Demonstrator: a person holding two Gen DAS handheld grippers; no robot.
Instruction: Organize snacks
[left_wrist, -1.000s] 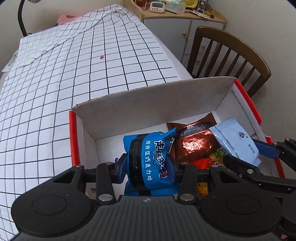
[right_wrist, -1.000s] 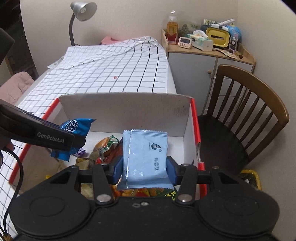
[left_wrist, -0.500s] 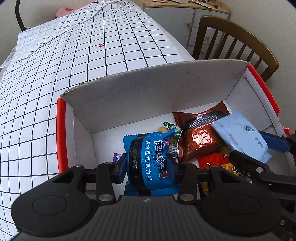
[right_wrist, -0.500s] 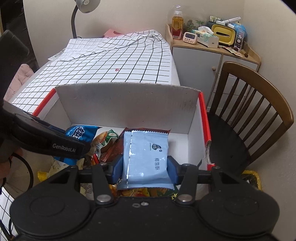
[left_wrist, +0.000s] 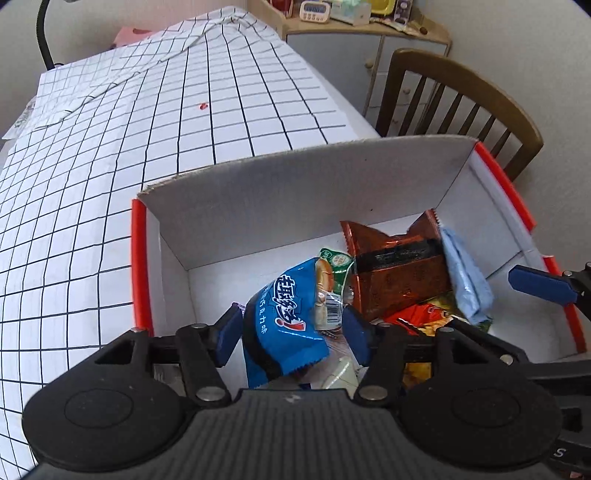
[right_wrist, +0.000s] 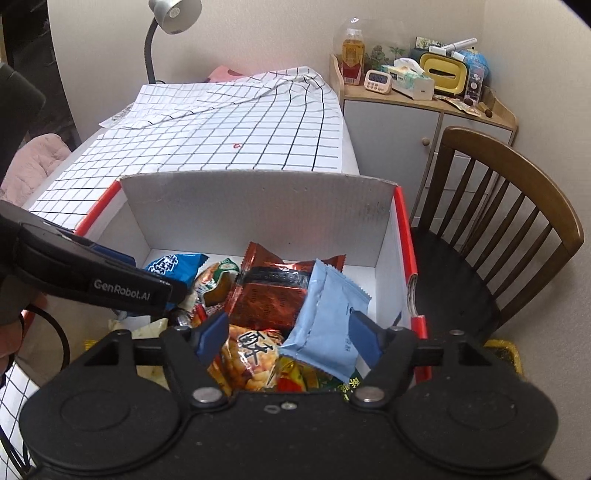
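With jaws just spreading, the dark blue packet (left_wrist: 284, 314) and pale blue packet (right_wrist: 328, 325) are being released at frame centre into the box (right_wrist: 255, 206), so both snacks are being stowed.

"GenRobot.AI" is printed in white on the left tongs' (right_wrist: 177, 295) arm.

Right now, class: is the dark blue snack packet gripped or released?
Released: the left gripper fingers have just been opening, and the dark blue snack packet tilts loose over the red-edged cardboard box.
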